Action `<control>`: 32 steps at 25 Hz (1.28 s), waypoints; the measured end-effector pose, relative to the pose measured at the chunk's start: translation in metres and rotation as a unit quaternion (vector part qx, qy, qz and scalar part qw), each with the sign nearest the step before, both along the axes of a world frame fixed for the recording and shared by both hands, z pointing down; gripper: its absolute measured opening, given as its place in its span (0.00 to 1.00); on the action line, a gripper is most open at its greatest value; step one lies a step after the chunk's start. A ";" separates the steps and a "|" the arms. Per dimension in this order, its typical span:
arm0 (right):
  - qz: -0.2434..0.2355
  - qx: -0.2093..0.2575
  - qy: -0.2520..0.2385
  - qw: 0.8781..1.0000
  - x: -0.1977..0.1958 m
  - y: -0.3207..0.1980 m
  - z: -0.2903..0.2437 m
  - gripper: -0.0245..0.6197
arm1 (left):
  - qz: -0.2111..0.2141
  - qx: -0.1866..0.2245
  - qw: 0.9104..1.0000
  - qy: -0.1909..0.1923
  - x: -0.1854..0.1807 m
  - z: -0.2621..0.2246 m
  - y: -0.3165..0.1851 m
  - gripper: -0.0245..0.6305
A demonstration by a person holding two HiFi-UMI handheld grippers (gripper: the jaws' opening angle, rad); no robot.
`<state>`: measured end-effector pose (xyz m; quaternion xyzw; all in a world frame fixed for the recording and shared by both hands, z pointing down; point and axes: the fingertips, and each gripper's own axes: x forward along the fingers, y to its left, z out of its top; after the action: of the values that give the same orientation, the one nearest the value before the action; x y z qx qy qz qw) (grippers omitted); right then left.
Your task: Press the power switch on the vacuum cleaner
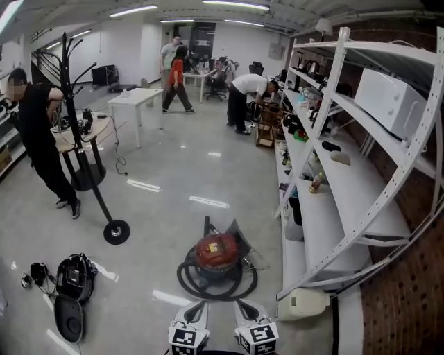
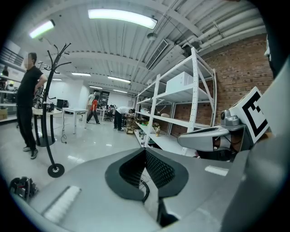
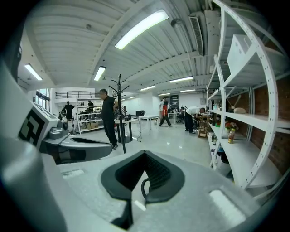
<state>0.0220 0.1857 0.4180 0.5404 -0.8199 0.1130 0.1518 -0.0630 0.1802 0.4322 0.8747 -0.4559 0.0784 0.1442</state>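
Glossy floor (image 1: 180, 163), red vacuum cleaner (image 1: 216, 252), coat stand (image 1: 116, 231)

Glossy grey floor (image 1: 180, 166); white shelving (image 1: 345, 186) along brick wall (image 1: 406, 298); black coat stand (image 1: 116, 231); ceiling strip lights (image 1: 236, 4).

Left gripper (image 1: 197, 310): pale grey moulded shell, two tapering jaws. Left marker cube (image 1: 187, 340) at rear, white faces, black square patterns. Right gripper (image 1: 244, 310): same grey shell, right marker cube (image 1: 258, 338) alike. Seen close: matt, grainy grey surface; black ribbed pads (image 2: 158, 170) lining inner jaw faces, smooth black rims; white rectangular patch (image 2: 61, 204) on outer jaw top
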 end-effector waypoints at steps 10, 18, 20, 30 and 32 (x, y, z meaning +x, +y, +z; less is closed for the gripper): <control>-0.002 0.003 0.002 1.000 0.075 0.067 0.007 0.03 | -0.019 0.006 1.000 -0.011 0.066 -0.004 0.068 0.06; -0.024 0.018 -0.001 1.000 0.095 0.109 -0.007 0.03 | -0.054 0.007 0.998 -0.024 0.078 -0.006 0.113 0.06; -0.028 0.021 -0.004 0.999 0.099 0.116 -0.004 0.03 | -0.059 0.009 0.998 -0.028 0.081 -0.006 0.122 0.06; -0.042 0.024 -0.004 0.999 0.103 0.149 0.000 0.03 | -0.052 0.021 0.997 -0.044 0.094 -0.006 0.148 0.06; -0.039 0.024 -0.003 0.999 0.102 0.154 0.002 0.03 | -0.050 0.020 0.998 -0.044 0.092 -0.004 0.152 0.06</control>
<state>0.1236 0.3397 0.4200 0.5114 -0.8430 0.0889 0.1410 0.0294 0.3318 0.4280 0.8494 -0.5064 0.1002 0.1098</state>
